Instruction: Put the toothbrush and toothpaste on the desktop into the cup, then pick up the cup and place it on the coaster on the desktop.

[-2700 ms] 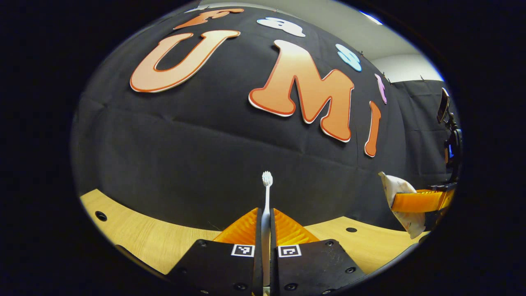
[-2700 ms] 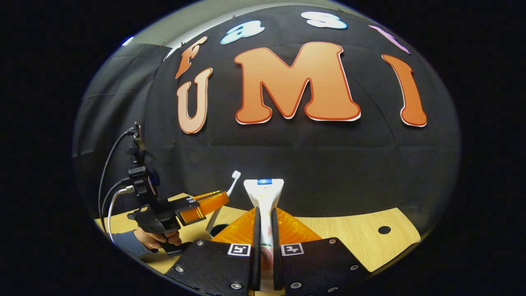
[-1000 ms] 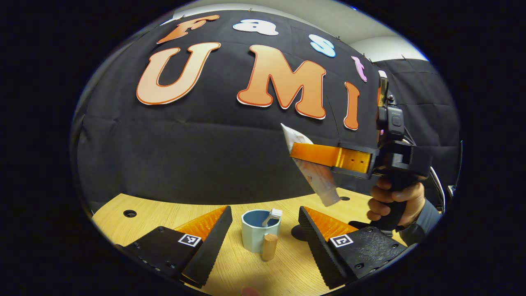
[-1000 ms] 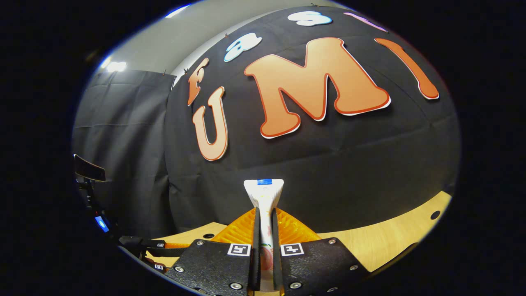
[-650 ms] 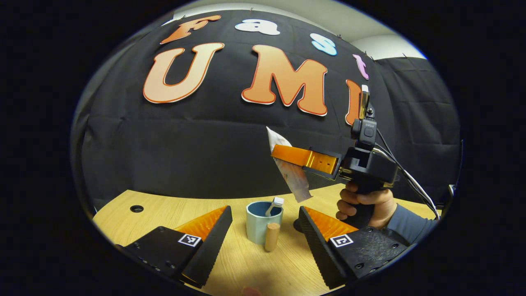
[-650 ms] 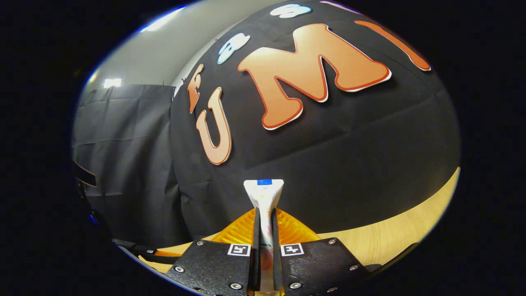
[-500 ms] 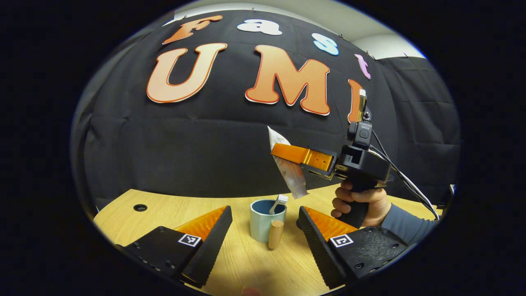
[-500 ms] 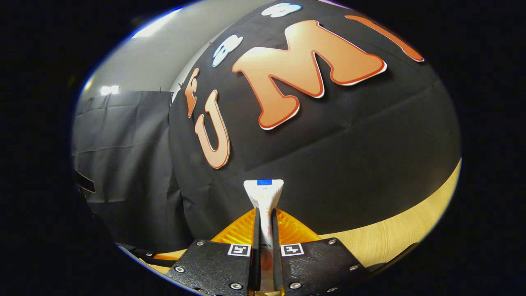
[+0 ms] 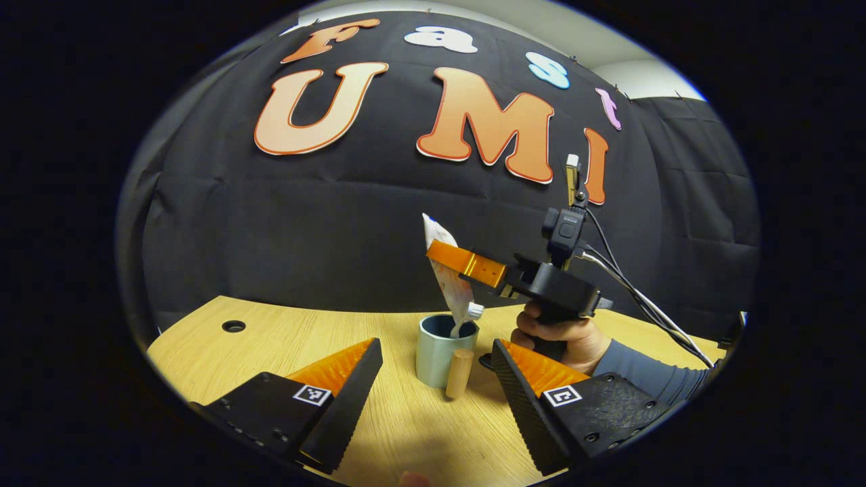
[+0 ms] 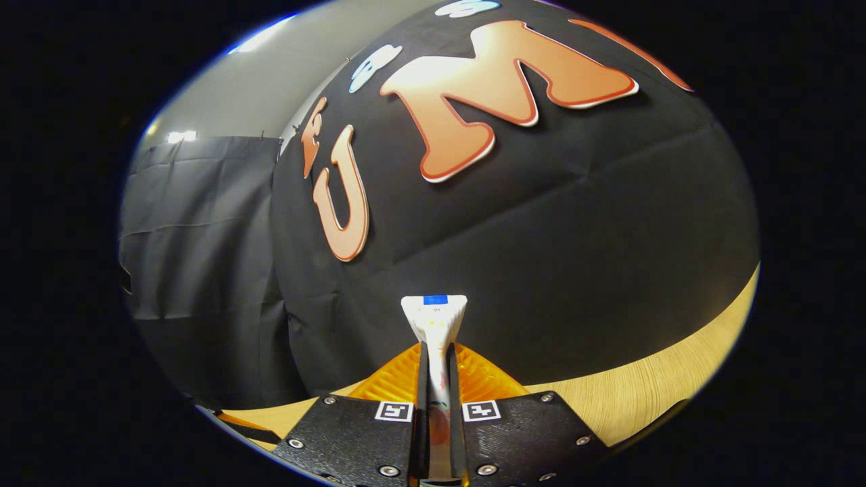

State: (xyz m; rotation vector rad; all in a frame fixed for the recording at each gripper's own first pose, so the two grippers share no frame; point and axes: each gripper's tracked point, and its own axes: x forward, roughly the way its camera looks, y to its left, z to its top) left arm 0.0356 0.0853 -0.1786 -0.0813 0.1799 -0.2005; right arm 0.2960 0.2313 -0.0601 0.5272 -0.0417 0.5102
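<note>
A black cloth wall fills the upper frame in both views; below it my wooden desk (image 9: 284,338) curves across the lower frame. In the left gripper view, my left gripper (image 9: 436,385) sits at the bottom, its jaws spread wide and grasping nothing, framing the cup. My right gripper (image 9: 467,265) enters from the right of centre, gripped by my right hand (image 9: 558,335), and points toward the cup so the tube can drop in. The cup (image 9: 440,348) stands on the desk at lower centre, with a wooden handle (image 9: 459,373) toward the camera. The toothpaste (image 9: 448,274) hangs tilted, its lower end at the cup's mouth; whether it has entered I cannot tell. The toothbrush (image 9: 468,316) leans inside the cup, head above the rim. A dark patch just right of the cup may be the coaster. In the right gripper view, my right gripper (image 10: 436,406) is clamped on the toothpaste (image 10: 434,325), flat end up.
</note>
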